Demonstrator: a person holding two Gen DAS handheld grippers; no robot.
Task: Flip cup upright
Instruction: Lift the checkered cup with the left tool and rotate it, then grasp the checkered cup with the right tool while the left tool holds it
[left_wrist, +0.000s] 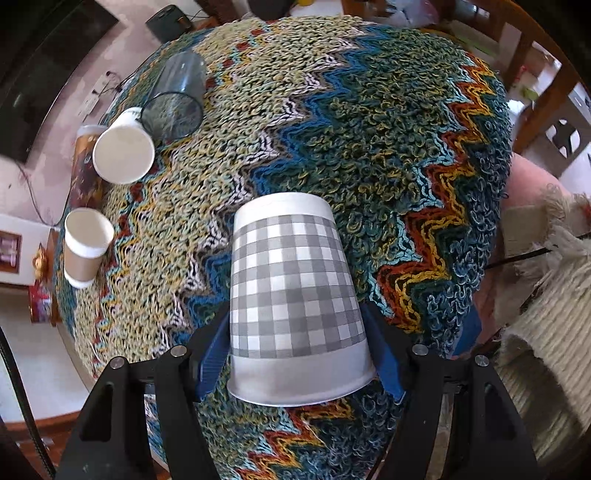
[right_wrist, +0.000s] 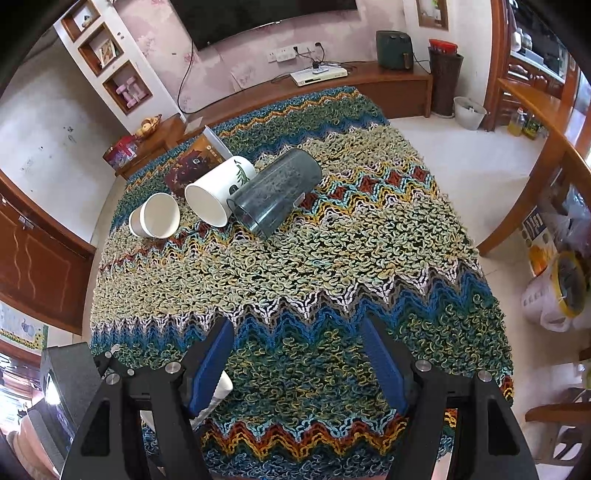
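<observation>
Checked cup (left_wrist: 295, 295) upside down, lower centre, clamped between left gripper (left_wrist: 297, 350) fingers. Right gripper (right_wrist: 297, 362) spread, empty, over knitted cloth (right_wrist: 295, 258).

Both fisheye views are bright with even, soft daylight and weak shadows. Straight lines bow strongly toward the dark, vignetted corners. The zigzag knitted wool cover (right_wrist: 295, 258) on the surface is sharp at centre; the pale tiled floor (right_wrist: 472, 162) looks slightly washed out, and edge details smear.

Open rug (right_wrist: 314, 258) ahead; three tipped cups (right_wrist: 207, 195) (clustered, touching) crowd the far-left corner.
</observation>
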